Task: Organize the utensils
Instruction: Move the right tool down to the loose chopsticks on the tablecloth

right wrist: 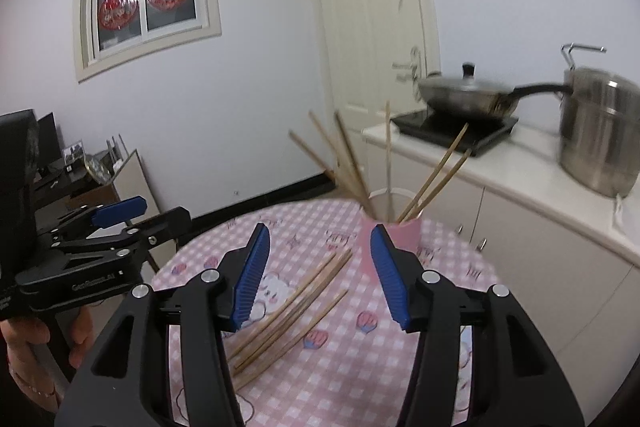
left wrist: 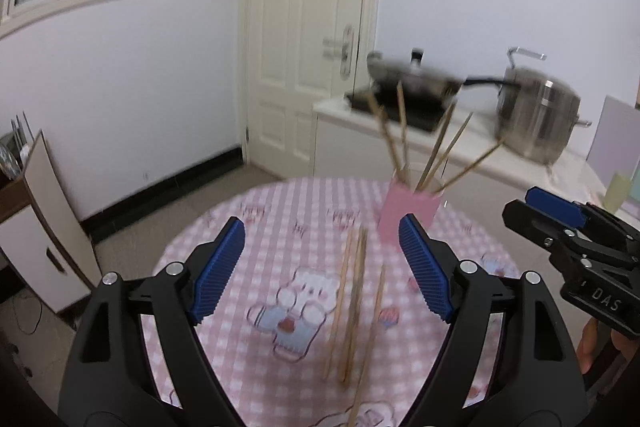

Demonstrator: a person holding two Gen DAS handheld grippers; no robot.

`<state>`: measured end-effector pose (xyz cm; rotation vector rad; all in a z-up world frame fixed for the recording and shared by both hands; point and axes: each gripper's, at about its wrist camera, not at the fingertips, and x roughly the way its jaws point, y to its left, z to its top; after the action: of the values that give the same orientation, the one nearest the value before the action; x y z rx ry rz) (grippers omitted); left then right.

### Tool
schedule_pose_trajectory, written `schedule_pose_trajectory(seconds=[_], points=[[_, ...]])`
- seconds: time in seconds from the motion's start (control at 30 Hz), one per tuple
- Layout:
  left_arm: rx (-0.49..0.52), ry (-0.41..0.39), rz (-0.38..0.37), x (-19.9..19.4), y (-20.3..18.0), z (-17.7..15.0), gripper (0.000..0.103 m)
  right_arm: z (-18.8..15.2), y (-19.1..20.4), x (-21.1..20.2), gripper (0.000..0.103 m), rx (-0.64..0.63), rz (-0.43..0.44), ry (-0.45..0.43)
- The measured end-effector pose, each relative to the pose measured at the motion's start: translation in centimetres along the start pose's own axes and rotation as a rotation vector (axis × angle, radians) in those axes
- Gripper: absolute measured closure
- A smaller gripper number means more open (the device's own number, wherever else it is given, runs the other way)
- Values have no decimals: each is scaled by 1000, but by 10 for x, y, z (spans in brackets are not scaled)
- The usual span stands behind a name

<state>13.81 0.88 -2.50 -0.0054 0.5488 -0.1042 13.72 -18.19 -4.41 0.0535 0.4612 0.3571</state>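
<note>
While several chopsticks already stand in the pink cup (right wrist: 394, 239) at the far side of the table (right wrist: 440, 327), four or so loose chopsticks (left wrist: 352, 303) lie flat on the cloth nearer the tools. Their long axes run away from the left tool (left wrist: 322, 267), directly between its wide-open, empty jaws. The right tool (right wrist: 320, 273), equally wide and empty, sees them diagonally. Left appears better aligned.

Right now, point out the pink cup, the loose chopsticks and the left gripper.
pink cup (right wrist: 406, 231), right wrist view, its side wall
loose chopsticks (right wrist: 292, 311), right wrist view, mid-shaft of the bundle
left gripper (left wrist: 322, 267), left wrist view, midway between fingertips
</note>
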Motion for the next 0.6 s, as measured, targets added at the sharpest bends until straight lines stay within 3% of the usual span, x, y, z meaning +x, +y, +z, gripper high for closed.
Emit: schedule_pose_trajectory(seconds=[0.37,0.6], points=[[-24,263,-41,79,20,-43,24,-46,-2,60,51,59,-5,207],[12,351,-45,122,13,-64,25,-68,-17,86,51,108,-13,287]])
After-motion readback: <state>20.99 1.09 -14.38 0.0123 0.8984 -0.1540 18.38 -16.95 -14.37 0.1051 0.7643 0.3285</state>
